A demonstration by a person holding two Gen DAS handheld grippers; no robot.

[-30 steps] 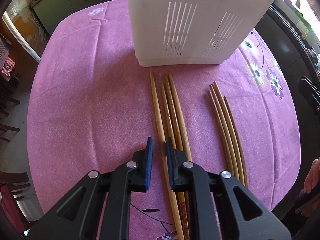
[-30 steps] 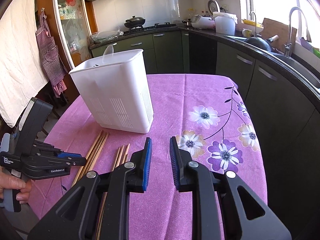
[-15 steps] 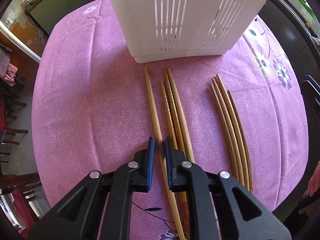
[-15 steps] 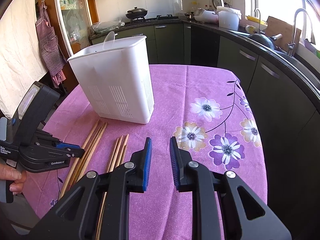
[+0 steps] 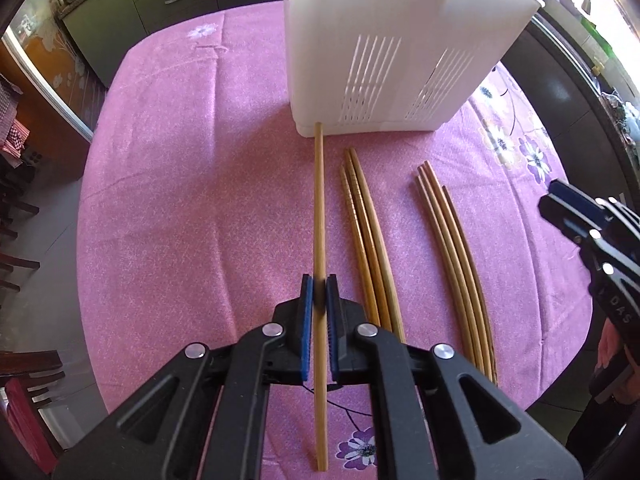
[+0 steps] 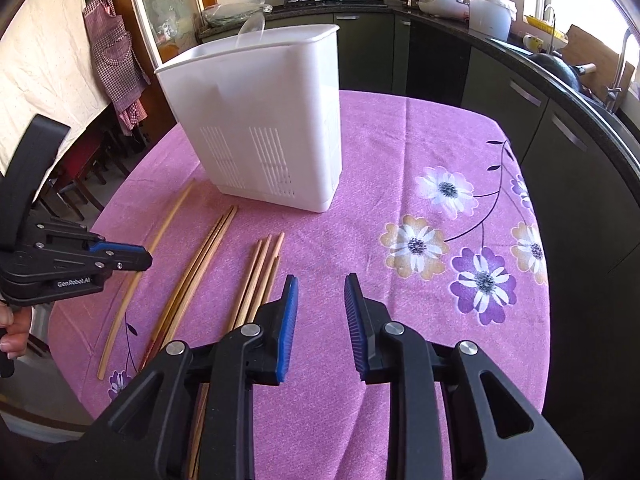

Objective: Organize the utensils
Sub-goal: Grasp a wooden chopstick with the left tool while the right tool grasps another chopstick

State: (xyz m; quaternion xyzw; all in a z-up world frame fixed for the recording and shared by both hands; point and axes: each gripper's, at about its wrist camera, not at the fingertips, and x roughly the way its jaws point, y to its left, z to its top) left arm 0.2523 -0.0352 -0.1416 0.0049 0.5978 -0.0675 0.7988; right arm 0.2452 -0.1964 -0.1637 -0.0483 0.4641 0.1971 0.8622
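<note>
My left gripper [image 5: 319,285] is shut on a single light wooden chopstick [image 5: 319,208], gripped near its middle. The chopstick's far tip points at the base of the white slotted utensil holder [image 5: 400,40]. Three more chopsticks [image 5: 368,240] lie on the cloth just right of it. Further right lies a darker bundle of several chopsticks [image 5: 452,264]. My right gripper [image 6: 322,282] hovers over the cloth beside that bundle [image 6: 260,276]. Its jaws are opening and nothing is between them. The right wrist view shows the left gripper [image 6: 132,258] at the left with the held chopstick [image 6: 168,220].
A purple flowered tablecloth [image 6: 420,160] covers the round table, whose edge runs close behind both grippers. A clear plastic piece [image 6: 252,28] sticks out of the holder [image 6: 260,120]. Dark kitchen cabinets [image 6: 560,140] curve round the right, and chairs [image 5: 20,216] stand at the left.
My left gripper closed on the leftmost chopstick and raised it off the cloth. My right gripper tipped downward toward the table and its jaws widened.
</note>
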